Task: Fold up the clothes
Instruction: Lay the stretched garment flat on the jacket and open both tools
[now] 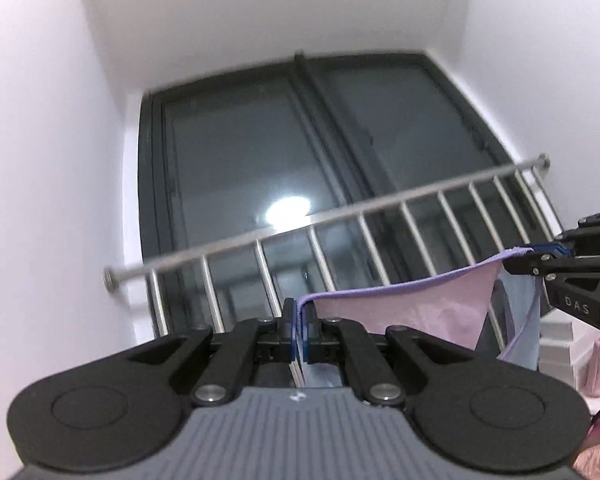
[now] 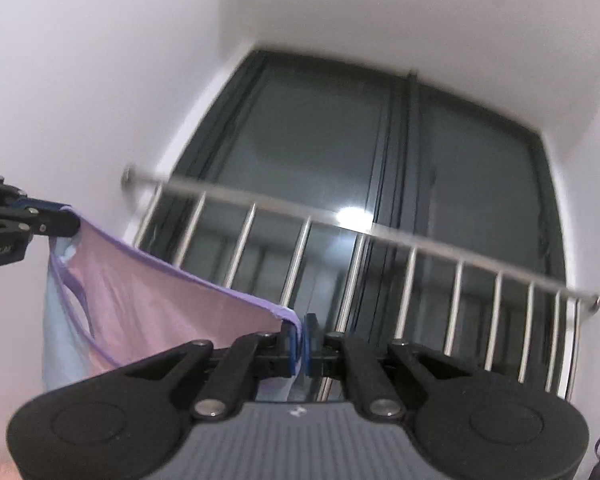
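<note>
Quick count from what's visible: two grippers, the left gripper (image 1: 299, 330) and the right gripper (image 2: 300, 342), each with two blue fingertips. One garment (image 1: 416, 312), pink with purple trim. One metal railing (image 1: 332, 216) with one top bar and, I think, around ten or eleven upright bars, blurry at the ends. One dark window (image 1: 300, 140) with two big panes.

text: "DAS" | on: black body of right tongs (image 1: 540, 258), near its tip, left wrist view | other: faint mark on left tongs (image 2: 66, 220) body, right wrist view, unreadable
</note>
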`<state>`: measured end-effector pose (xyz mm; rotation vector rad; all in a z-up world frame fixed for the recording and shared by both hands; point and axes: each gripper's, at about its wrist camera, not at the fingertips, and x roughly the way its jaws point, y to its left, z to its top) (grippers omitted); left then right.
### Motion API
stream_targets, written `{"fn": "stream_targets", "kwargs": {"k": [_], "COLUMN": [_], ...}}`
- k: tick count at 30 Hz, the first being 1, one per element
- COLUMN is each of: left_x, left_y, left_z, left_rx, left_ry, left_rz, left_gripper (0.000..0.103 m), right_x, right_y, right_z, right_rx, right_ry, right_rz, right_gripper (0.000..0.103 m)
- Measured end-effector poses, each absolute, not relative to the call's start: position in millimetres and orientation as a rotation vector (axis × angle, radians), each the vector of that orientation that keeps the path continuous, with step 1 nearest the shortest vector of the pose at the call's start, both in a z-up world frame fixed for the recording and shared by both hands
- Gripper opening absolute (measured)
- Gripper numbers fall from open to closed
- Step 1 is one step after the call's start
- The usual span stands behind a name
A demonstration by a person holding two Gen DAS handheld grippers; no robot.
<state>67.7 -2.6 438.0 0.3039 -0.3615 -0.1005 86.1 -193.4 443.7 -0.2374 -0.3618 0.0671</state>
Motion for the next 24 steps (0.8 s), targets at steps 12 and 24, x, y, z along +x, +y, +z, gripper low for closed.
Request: {"fn": "stream_targets", "kwargs": {"k": [12, 24], "left_x": [58, -76], "left_y": [8, 19], "left_z": [202, 39], "left_rx": [0.114, 0.095], "left_ry": [0.316, 0.585], "left_rz": [-0.195, -0.251], "left_gripper": [0.002, 0.046], "right_x": [64, -40], "right_y": [-174, -219], "right_z": [229, 27], "right_rx": [-0.413, -0.14], "right_ry": [0.338, 0.713], "right_rz": [0.222, 0.408], "right_gripper": [0.002, 0.007]}}
